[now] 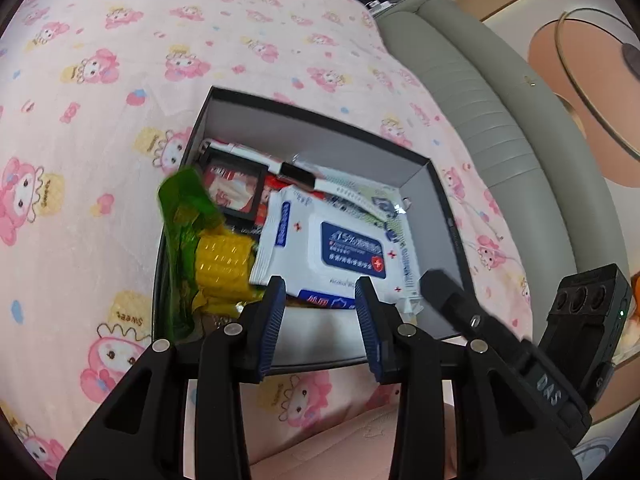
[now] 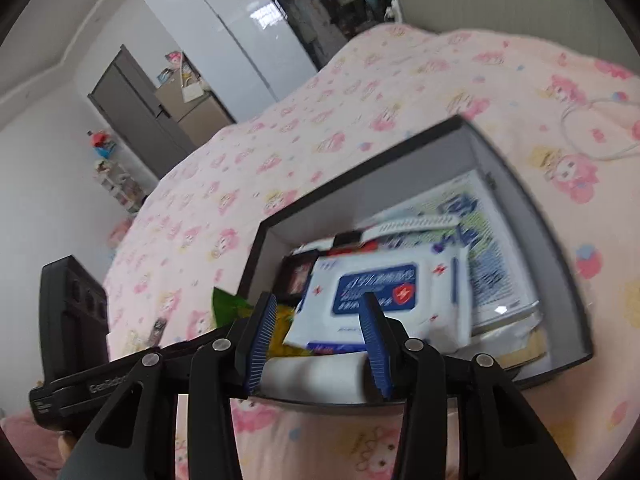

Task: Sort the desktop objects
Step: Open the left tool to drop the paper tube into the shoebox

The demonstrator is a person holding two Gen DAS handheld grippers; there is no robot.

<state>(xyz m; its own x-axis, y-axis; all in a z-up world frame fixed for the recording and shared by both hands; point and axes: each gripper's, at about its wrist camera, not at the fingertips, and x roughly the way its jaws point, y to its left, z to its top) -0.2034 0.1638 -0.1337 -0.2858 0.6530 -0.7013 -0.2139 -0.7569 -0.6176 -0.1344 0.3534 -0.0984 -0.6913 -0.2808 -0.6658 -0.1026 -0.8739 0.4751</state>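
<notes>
I have both tools poised over the near wall of the box (image 1: pixel 436 200), which sits on the pink cartoon-print blanket (image 1: pixel 100 80) so that everything I gather ends up in one place. My left gripper (image 1: pixel 320 292) has its jaws parted with nothing between them; they frame the near edge of the wipes packet (image 1: pixel 344 248) without pressing on it. My right gripper (image 2: pixel 316 312) is likewise part-open and empty, hanging just above the same packet as seen from the other side. The wipes lie flat on top of the pile because they are broad and soft, covering the papers (image 1: pixel 384 200) and the small black-framed case (image 1: pixel 236 188) underneath. The corn in its green wrapper (image 1: pixel 216 248) leans against the box's left wall, partly spilling over the rim, so I judge it was dropped in rather than laid down. It looks to me as though most of the sorting is done. A white cable (image 2: pixel 592 132) lies loose on the blanket beyond the box.
</notes>
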